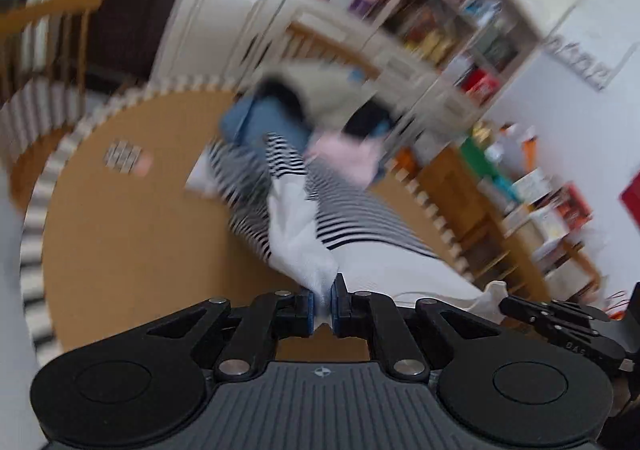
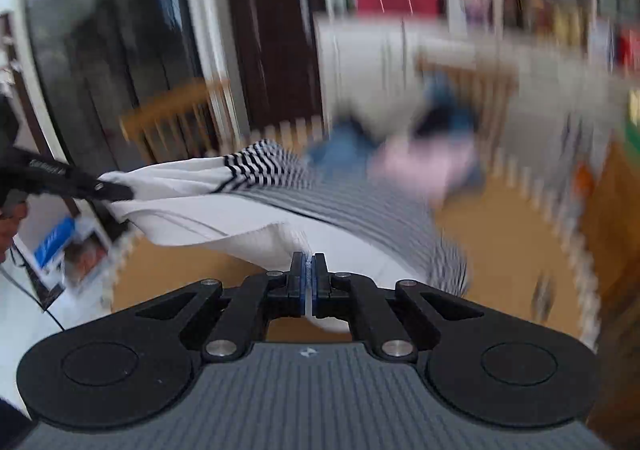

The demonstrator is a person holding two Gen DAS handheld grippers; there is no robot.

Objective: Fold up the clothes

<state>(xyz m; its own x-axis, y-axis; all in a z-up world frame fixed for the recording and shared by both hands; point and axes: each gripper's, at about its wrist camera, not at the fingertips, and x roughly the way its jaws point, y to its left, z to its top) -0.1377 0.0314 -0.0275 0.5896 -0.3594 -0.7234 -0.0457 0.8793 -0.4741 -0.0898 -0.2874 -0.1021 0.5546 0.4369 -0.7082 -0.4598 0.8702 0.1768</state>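
A white garment with black stripes [image 1: 352,226] hangs stretched above a round wooden table [image 1: 132,234]. My left gripper [image 1: 323,304] is shut on a white edge of it. My right gripper [image 2: 308,282] is shut on another white edge of the same garment [image 2: 224,206]. The right gripper also shows at the lower right of the left wrist view [image 1: 560,320], and the left gripper at the left of the right wrist view [image 2: 76,182]. Both views are blurred by motion.
A pile of clothes, blue [image 1: 264,122], pink [image 1: 348,154] and cream [image 1: 332,94], lies at the table's far side. Wooden chairs [image 1: 44,38] stand behind. Shelves full of items [image 1: 540,202] stand to the right. A small card [image 1: 126,160] lies on the table.
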